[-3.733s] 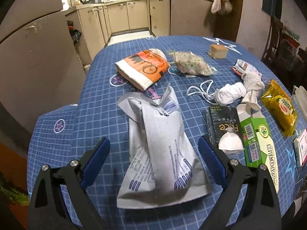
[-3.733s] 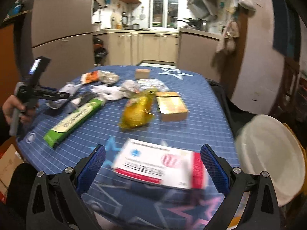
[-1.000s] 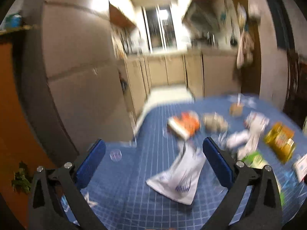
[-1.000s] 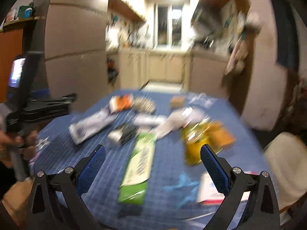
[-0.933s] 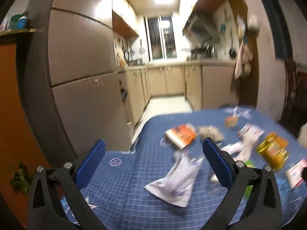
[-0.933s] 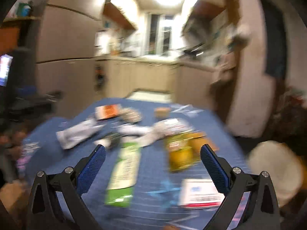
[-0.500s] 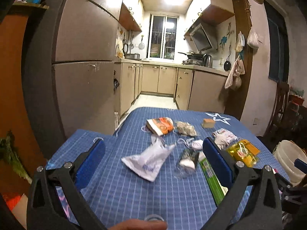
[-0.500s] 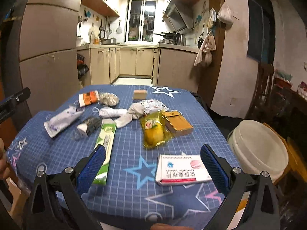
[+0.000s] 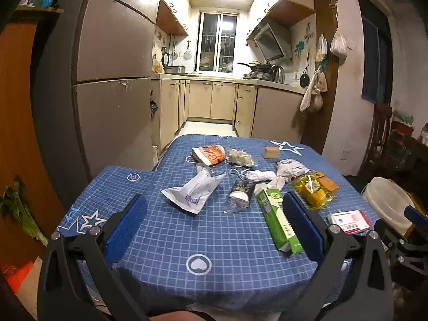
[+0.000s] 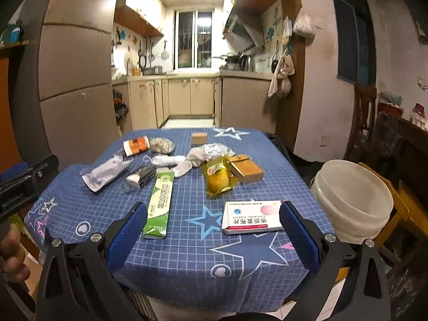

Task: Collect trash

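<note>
Trash lies scattered on a blue checked tablecloth [image 9: 174,240]: a crumpled white bag [image 9: 193,192], a long green carton [image 9: 278,216], a yellow packet [image 10: 218,178], a white-and-red box [image 10: 251,217], white cloth wads [image 10: 182,161], an orange-printed bag [image 9: 210,153]. A white bucket [image 10: 353,199] stands on a chair at the table's right. My left gripper [image 9: 214,226] is open above the near table edge, holding nothing. My right gripper [image 10: 212,230] is also open and empty, with the green carton [image 10: 160,204] by its left finger and the box by its right.
A tall fridge [image 9: 112,93] stands left of the table, kitchen cabinets [image 9: 214,104] and a window behind. A wooden chair [image 10: 401,208] carries the bucket; another dark chair [image 10: 361,115] stands by the right wall. A small brown box [image 10: 199,137] rests at the table's far end.
Both grippers have pulled back and up from close over the trash to a wide view of the whole table. Both stay open; nothing was picked up.
</note>
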Motion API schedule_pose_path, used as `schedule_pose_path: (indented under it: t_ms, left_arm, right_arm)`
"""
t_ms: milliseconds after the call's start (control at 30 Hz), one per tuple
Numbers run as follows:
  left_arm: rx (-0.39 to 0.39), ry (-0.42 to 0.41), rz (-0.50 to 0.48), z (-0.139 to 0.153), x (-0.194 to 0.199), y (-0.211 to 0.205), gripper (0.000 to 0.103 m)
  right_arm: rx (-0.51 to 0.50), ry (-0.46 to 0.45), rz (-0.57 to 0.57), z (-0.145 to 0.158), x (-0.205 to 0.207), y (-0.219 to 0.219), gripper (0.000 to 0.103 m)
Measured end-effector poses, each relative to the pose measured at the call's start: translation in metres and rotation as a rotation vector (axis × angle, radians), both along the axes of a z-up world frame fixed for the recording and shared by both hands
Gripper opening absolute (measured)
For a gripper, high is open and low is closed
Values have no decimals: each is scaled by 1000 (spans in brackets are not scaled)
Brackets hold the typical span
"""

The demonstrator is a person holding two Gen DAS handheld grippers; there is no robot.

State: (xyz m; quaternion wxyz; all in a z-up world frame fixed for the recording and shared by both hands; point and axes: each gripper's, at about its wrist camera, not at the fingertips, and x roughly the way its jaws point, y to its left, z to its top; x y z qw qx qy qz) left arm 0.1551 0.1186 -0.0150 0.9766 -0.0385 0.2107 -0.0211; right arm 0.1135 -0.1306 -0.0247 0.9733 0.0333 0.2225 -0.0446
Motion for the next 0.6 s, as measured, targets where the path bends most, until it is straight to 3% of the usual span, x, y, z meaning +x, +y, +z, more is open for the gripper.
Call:
schedule_pose_path:
  t_ms: [167,333,600]
  left_arm:
    - [-3,2,-11,1,-9,-5,98]
    - [35,-37,-4,3,-27,-15,98]
    - [77,-18,2,8,-58,-23,98]
  right_arm:
    - [47,-20,-24,7,-16,-10,98]
    - [10,-42,-50,12,-33,-6,98]
    - [-7,-43,-34,20,-66,0,98]
